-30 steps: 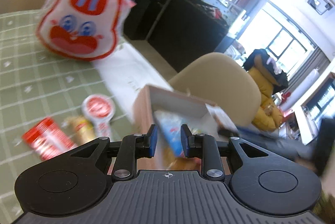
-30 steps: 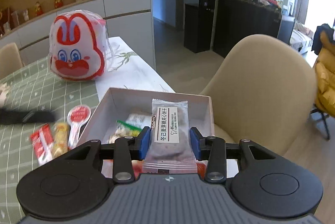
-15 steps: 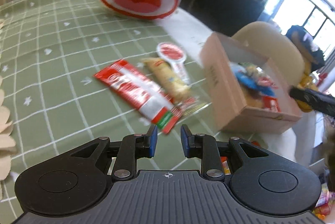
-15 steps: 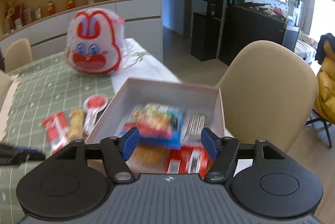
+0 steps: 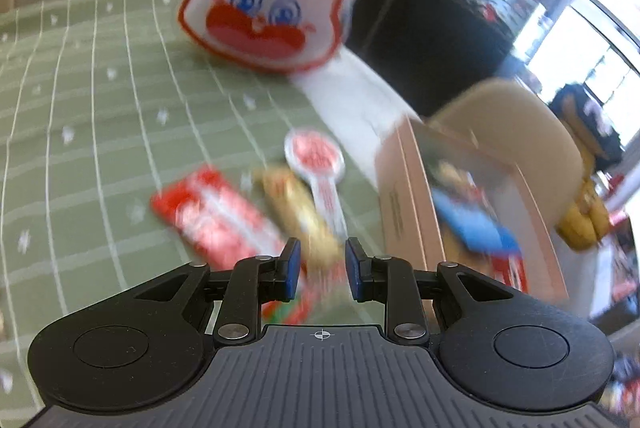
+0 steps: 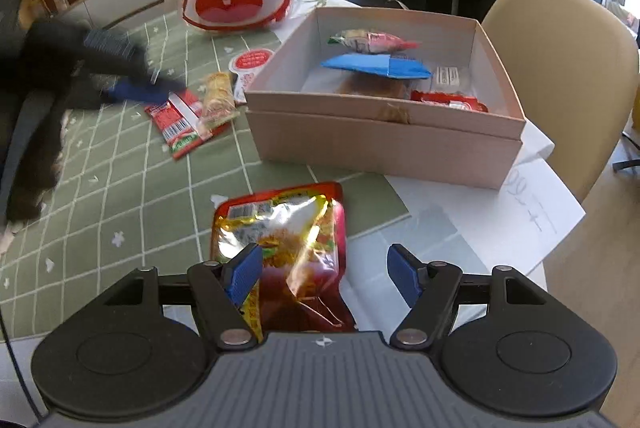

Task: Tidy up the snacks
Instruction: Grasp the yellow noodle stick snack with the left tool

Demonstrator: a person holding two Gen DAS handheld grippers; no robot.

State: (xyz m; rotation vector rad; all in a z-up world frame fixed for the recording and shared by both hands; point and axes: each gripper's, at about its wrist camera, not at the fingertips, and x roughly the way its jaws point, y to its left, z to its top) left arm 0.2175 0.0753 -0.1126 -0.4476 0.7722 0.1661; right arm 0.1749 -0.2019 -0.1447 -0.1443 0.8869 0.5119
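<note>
Right hand-held gripper (image 6: 325, 274) wide, empty, jaws straddling red foil snack pouch (image 6: 286, 248) on table (image 6: 120, 188), near box (image 6: 384, 140). Best: lower, pinch pouch mid-body, lift clear of rim. Left hand-held gripper (image 5: 319, 270) narrow, empty, over red packet (image 5: 216, 216). Print too small; paper (image 6: 532, 212) handwriting illegible.
</note>
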